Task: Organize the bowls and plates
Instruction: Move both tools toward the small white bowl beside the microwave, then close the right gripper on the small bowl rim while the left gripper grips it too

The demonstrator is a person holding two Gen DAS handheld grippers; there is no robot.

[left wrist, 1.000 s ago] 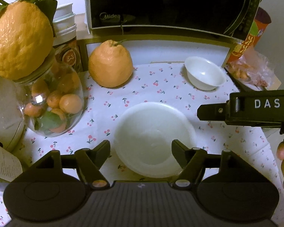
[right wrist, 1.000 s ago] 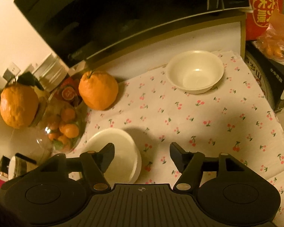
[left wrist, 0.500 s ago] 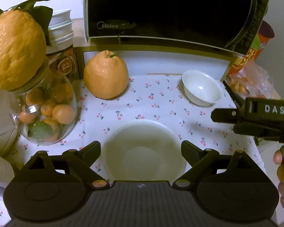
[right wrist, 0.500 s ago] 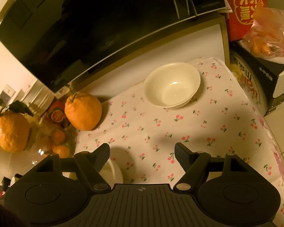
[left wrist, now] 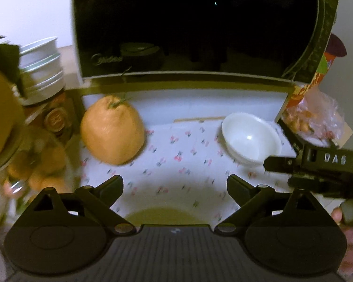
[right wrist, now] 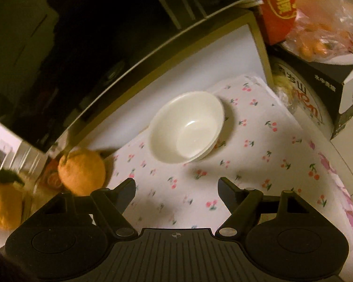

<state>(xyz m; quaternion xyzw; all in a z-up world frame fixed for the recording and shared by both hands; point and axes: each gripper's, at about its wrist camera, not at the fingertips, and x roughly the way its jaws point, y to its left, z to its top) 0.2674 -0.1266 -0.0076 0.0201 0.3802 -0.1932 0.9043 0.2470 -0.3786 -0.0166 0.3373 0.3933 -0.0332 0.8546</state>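
Cherry-print cloth [right wrist: 258,164] on a counter, microwave [left wrist: 188,23] at the back, large orange [left wrist: 111,132] at the left.

Item: bowl [right wrist: 188,127], white, upright, empty, on the cloth near the microwave's right end. It now sits closer and more central in the right wrist view than a second ago.

Item: plate [left wrist: 164,213], white. Only a dim sliver shows at the left gripper's base (blurred; probably the same plate that lay in full view a second ago).

Item: left gripper [left wrist: 175,188]. Jaws have just been opening and stand wide, nothing between them but cloth.

Item: right gripper [right wrist: 176,189]. Jaws have just been opening, spread, empty, aimed at the bowl, not touching it.

Reading: plate released; bowl appears next for pickup.
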